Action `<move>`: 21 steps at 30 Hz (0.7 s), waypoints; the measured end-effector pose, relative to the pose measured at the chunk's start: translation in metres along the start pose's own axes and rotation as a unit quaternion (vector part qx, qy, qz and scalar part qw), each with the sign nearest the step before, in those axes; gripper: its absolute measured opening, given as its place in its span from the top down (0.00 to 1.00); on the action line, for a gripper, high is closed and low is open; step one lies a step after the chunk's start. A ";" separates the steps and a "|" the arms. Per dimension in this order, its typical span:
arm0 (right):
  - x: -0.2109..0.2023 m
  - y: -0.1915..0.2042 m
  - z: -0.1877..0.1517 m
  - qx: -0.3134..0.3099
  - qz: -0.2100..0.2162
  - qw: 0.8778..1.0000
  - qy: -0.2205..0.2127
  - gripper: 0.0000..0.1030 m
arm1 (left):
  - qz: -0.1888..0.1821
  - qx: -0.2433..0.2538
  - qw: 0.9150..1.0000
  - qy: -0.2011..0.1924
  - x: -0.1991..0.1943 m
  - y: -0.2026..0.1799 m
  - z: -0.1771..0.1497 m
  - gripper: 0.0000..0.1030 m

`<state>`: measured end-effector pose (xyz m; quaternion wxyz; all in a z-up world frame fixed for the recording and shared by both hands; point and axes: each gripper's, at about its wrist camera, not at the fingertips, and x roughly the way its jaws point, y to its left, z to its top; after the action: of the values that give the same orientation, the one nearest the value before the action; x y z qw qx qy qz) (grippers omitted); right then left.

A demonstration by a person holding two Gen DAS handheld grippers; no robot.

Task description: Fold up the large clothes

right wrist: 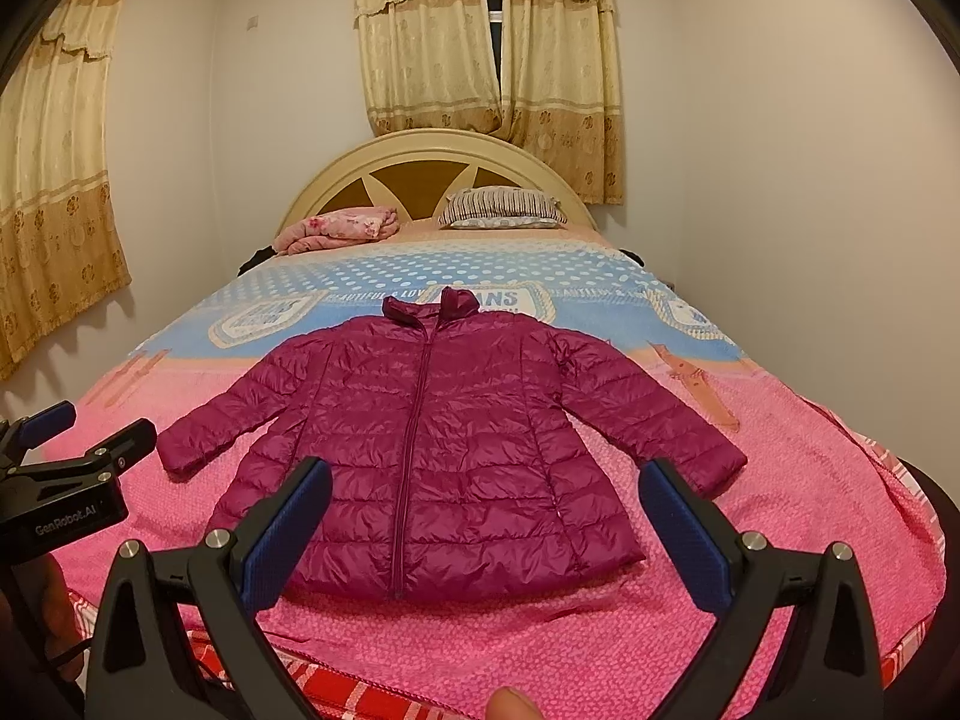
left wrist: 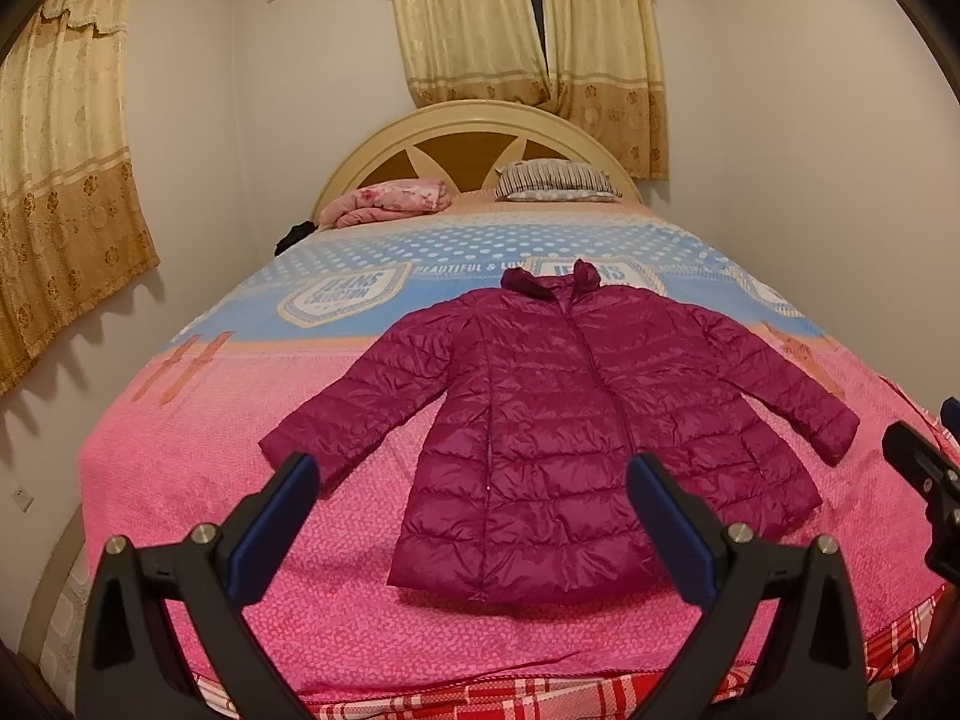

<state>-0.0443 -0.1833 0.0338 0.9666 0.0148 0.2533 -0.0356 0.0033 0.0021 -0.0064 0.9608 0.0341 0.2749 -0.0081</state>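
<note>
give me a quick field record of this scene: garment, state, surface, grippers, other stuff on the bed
garment: magenta puffer jacket
state: flat, front up, zipped, sleeves spread, unfolded
surface: bed, pink and blue cover
left gripper: open, holding nothing, near the hem
right gripper: open, holding nothing, near the hem
at headboard: striped pillow, folded pink blanket

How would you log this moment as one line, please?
stage: pre-fold | jacket: flat on bed, zipped, sleeves spread | left claw: open, empty | right claw: open, empty
</note>
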 end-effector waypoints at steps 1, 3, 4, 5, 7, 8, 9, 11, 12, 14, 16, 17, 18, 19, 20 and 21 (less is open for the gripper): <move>0.000 0.000 0.000 -0.001 0.000 1.000 0.000 0.01 | 0.000 0.001 1.000 -0.001 0.000 0.000 0.000 0.00; 0.000 0.000 -0.001 0.001 0.002 1.000 0.001 0.01 | 0.002 0.000 1.000 0.000 0.001 0.000 0.001 0.00; 0.001 0.000 -0.001 0.003 0.003 1.000 0.002 0.01 | 0.002 -0.002 1.000 0.001 0.001 0.001 0.000 0.00; 0.001 0.000 -0.002 0.003 0.003 1.000 0.003 0.01 | 0.002 -0.002 1.000 0.001 0.002 0.002 0.000 0.00; 0.002 0.000 -0.002 0.003 0.004 1.000 0.005 0.01 | 0.005 -0.004 1.000 0.003 0.003 0.003 0.000 0.00; 0.003 0.000 -0.003 0.004 0.005 1.000 0.007 0.01 | 0.004 -0.004 1.000 0.004 0.004 0.004 0.001 0.00; 0.004 -0.001 -0.002 0.005 0.005 1.000 0.008 0.01 | 0.005 -0.004 1.000 0.004 0.004 0.004 0.001 0.00; 0.004 -0.002 -0.003 0.005 0.005 1.000 0.008 0.01 | 0.005 -0.004 1.000 0.004 0.004 0.004 0.001 0.00; 0.004 -0.003 -0.002 0.005 0.005 1.000 0.008 0.01 | 0.004 -0.004 1.000 0.004 0.005 0.004 0.002 0.00; 0.004 -0.002 -0.002 0.006 0.005 1.000 0.008 0.01 | 0.004 -0.003 1.000 0.002 0.005 0.004 0.001 0.00; 0.003 -0.001 -0.001 0.005 0.005 1.000 0.008 0.01 | 0.004 -0.003 1.000 0.002 0.004 0.004 0.001 0.00; 0.003 0.000 -0.001 0.005 0.004 1.000 0.008 0.01 | 0.004 -0.003 1.000 0.003 0.004 0.004 0.002 0.00; 0.004 0.000 -0.002 0.005 0.003 1.000 0.008 0.01 | 0.005 -0.003 1.000 0.002 0.004 0.003 0.001 0.00; 0.004 0.000 -0.001 0.004 0.004 1.000 0.008 0.01 | 0.005 -0.003 1.000 0.003 0.004 0.003 0.001 0.00; 0.005 0.000 -0.002 0.004 0.004 1.000 0.009 0.01 | 0.005 -0.003 1.000 0.003 0.004 0.003 0.001 0.00; 0.005 -0.001 -0.002 0.005 0.004 1.000 0.008 0.01 | 0.005 -0.003 1.000 0.002 0.004 0.004 0.001 0.00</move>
<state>-0.0414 -0.1842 0.0296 0.9646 0.0206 0.2610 -0.0326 0.0075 0.0056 -0.0070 0.9604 0.0323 0.2766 -0.0025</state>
